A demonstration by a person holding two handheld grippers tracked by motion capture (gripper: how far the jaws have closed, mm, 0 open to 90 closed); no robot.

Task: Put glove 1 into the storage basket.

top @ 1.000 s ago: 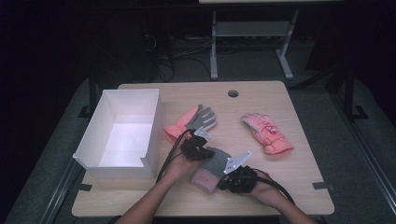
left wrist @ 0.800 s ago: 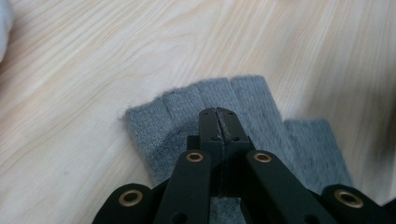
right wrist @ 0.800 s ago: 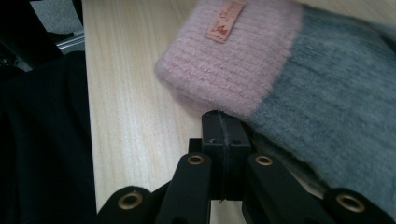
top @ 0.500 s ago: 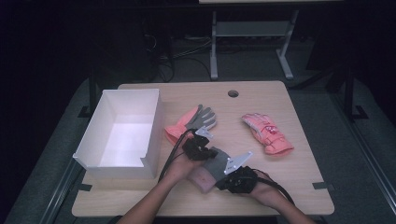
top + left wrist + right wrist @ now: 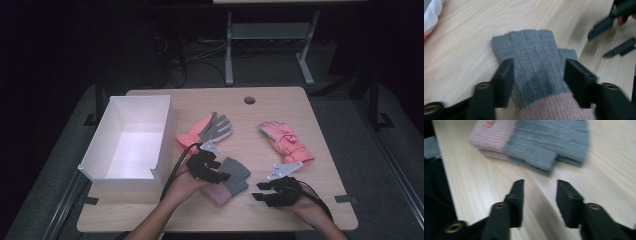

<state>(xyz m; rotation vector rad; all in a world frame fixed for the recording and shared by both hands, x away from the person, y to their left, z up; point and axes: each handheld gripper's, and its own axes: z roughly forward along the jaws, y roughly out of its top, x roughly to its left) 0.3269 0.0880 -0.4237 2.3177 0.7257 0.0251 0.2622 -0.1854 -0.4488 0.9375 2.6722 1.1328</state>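
Risk: we judged the stacked grey-and-pink knit gloves (image 5: 231, 179) could slide apart — the left gripper (image 5: 216, 172) straddled them, and any drag of its jaws while lifting away would pull the top glove off the lower one.
Risk, second: the right gripper's (image 5: 262, 192) cable trailed near the table edge; a snag there could jerk the hand back across the pair.
Left claw: its jaws had just been opening. In the left gripper view they stood wide on either side of the glove's (image 5: 537, 62) palm; the glove lay between them, with no squeeze that we could make out — released, we judged.
Right claw: its jaws had also just been opening. They stood parted over bare wood, holding nothing, with the gloves (image 5: 541, 145) lying ahead of the tips and apart from them.
Gloves: flat on the table (image 5: 300, 210), near the front edge, between the two grippers and just right of the white box (image 5: 165, 135).
Elsewhere: an orange-and-grey glove (image 5: 207, 131) and a pink glove (image 5: 285, 141) lay farther back, well apart.
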